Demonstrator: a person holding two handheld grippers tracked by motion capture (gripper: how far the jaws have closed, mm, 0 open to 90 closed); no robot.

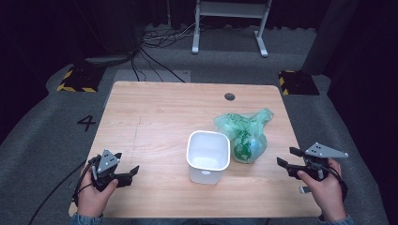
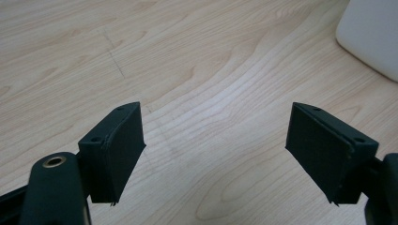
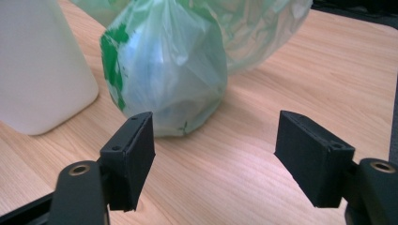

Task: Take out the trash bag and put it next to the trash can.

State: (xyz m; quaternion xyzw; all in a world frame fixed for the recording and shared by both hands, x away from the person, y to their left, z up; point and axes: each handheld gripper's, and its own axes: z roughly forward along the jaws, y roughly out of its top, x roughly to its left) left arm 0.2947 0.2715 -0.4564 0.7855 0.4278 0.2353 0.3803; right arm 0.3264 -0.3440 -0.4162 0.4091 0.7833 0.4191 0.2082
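Since the green bag (image 1: 245,136) sits right of the white bin (image 1: 208,155), touching it, mid-table, the right gripper (image 1: 287,158) is nearer; bag lies left and slightly far of its spread, empty jaws. Left gripper (image 1: 133,171) also released, nothing between.

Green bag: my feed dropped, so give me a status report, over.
Both tongs open, left and right, nothing held. Green bag tied, resting beside white bin, ahead of right tongs. Bare table between, nothing in the way.
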